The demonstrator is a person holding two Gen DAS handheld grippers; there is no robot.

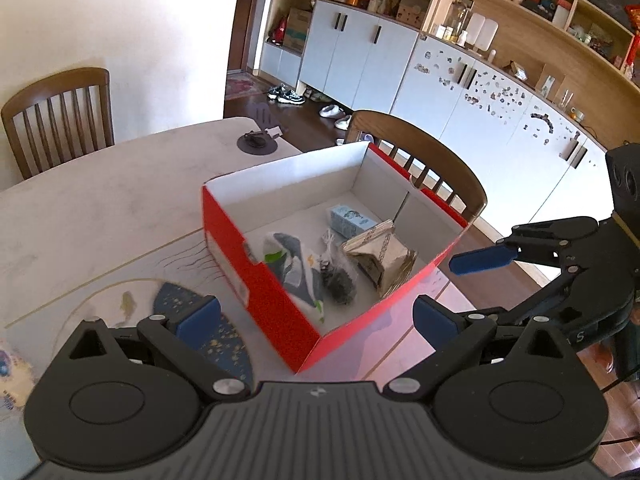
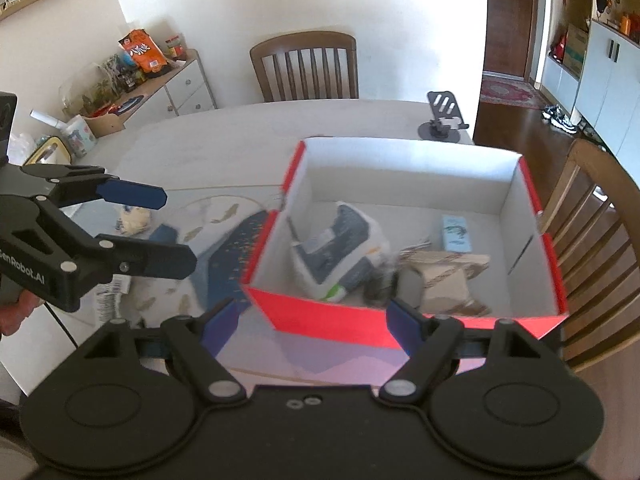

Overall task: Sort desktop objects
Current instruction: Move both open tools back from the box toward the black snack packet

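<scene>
A red box point(image 1: 264, 292) with a white inside stands on the table; it also shows in the right wrist view point(image 2: 320, 316). In it lie a white and grey pouch point(image 1: 294, 268) point(image 2: 340, 248), a dark mesh bag point(image 1: 340, 284), a crinkled gold packet point(image 1: 380, 256) point(image 2: 444, 280) and a small light-blue carton point(image 1: 352, 218) point(image 2: 456, 232). My left gripper point(image 1: 316, 316) is open and empty, at the box's near corner. My right gripper point(image 2: 312, 324) is open and empty, at the box's near wall. Each gripper shows in the other's view: the right point(image 1: 460, 284), the left point(image 2: 176, 232).
A placemat point(image 2: 208, 240) with a fish pattern lies left of the box, with a cream snack packet point(image 2: 134, 220) and a barcode packet point(image 2: 108, 296) on it. A phone stand point(image 2: 442, 116) stands at the far edge. Wooden chairs point(image 2: 308, 64) point(image 1: 436, 160) ring the table.
</scene>
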